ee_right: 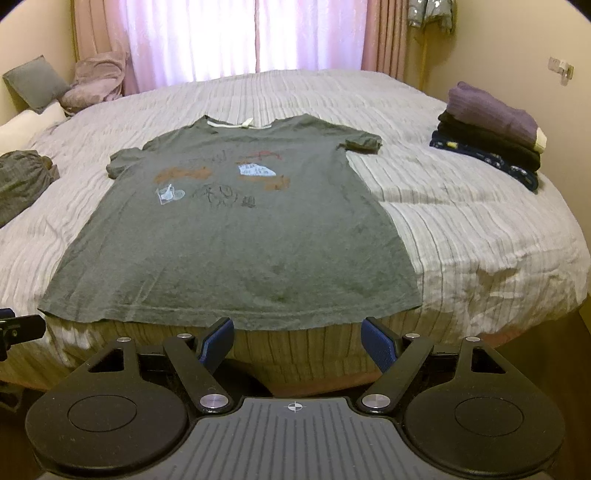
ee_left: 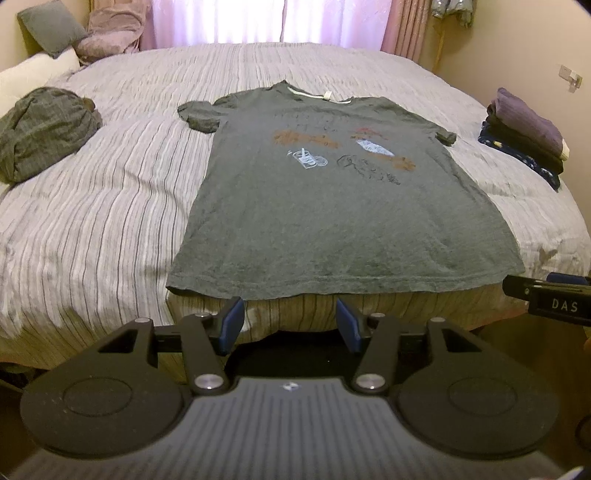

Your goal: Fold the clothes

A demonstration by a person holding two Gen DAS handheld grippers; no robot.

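Grey t-shirt [ee_left: 332, 206] lies flat, print side up, on the bed [ee_left: 110, 206]. Collar at the far end, hem at the near edge of the mattress, just in front of both grippers. Both short sleeves out to the sides; the left sleeve looks slightly curled under. Body mostly smooth, faint wrinkles near the hem.

Left gripper [ee_left: 290, 319]: jaws spread, nothing between them, hovering just short of the hem, left of centre. Right gripper [ee_right: 297, 341]: jaws spread, empty, just short of the hem, right of centre. Neither touches the cloth.

Judgement: shirt is laid out, fold not yet begun. To do the first fold well, each gripper should probably take one edge point cleanly, pinching both layers of fabric but not the bedspread beneath. Lift low and carry both points together so the crease runs straight; uneven lift would likely skew the print and drag the far sleeve. Flattening the curled left sleeve first would help.

Surroundings: no containers in view. Stack of folded clothes [ee_right: 491, 136] at the far right of the bed, purple piece on top, well apart from the shirt. Crumpled grey garment [ee_left: 44, 133] at the left, apparently waiting. Pillows [ee_left: 51, 29] at the far left corner; curtains [ee_right: 207, 37] beyond the bed.
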